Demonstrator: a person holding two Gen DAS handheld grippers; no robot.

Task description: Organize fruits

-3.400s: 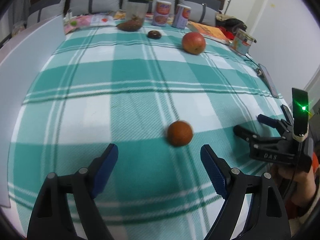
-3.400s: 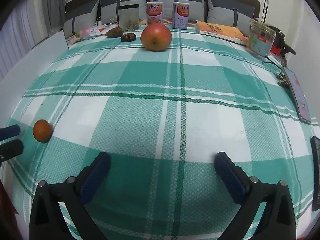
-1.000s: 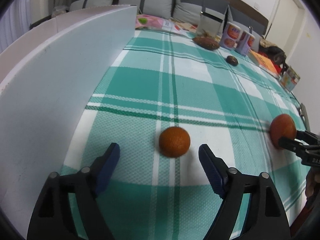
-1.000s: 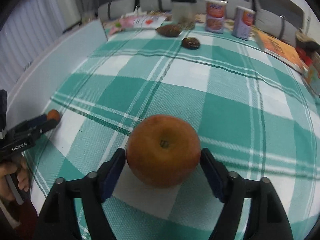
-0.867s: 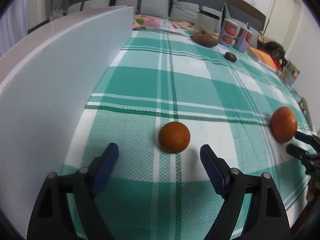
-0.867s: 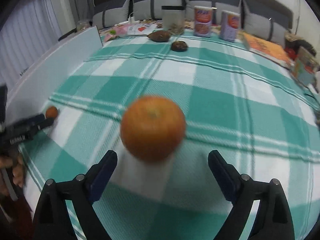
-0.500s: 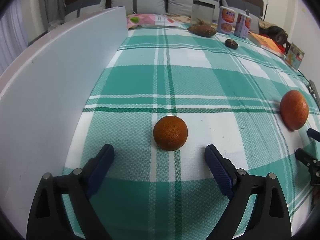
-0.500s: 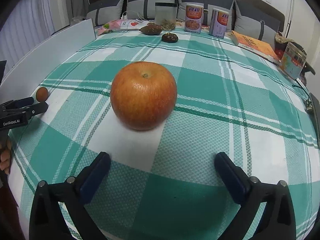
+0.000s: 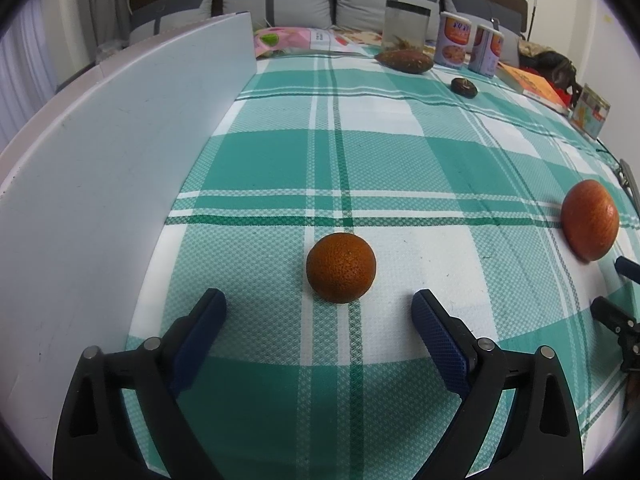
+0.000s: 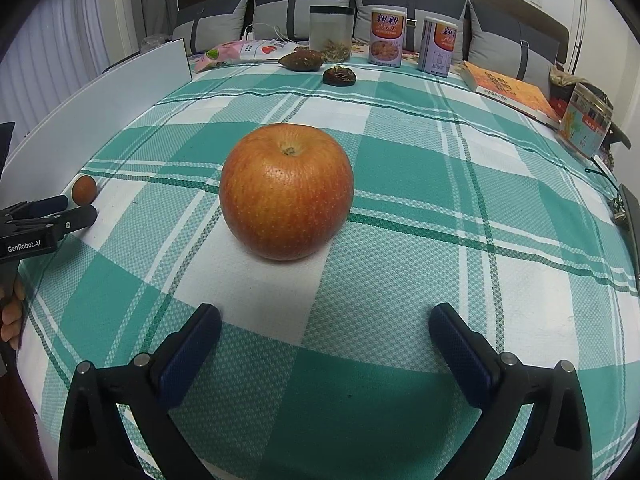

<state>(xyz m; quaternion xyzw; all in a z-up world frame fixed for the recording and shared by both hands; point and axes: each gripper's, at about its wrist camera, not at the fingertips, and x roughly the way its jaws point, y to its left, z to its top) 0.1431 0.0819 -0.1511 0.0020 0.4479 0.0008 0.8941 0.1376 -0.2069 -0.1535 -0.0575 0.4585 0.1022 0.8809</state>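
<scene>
I am holding the left gripper (image 9: 318,316) and right gripper (image 10: 325,334) with jaws just spread wide and empty, the orange (image 9: 341,267) and apple (image 10: 286,191) lying released near each other on the checked cloth (image 10: 420,184), leaving, I judge, only withdrawal.

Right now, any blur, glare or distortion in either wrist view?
Left wrist: sharp, orange crisp, white board bowed by the fisheye, corners vignetted. Right wrist: sharp, apple in focus with a soft sheen, faint shadow beneath, plaid lines curved.
</scene>
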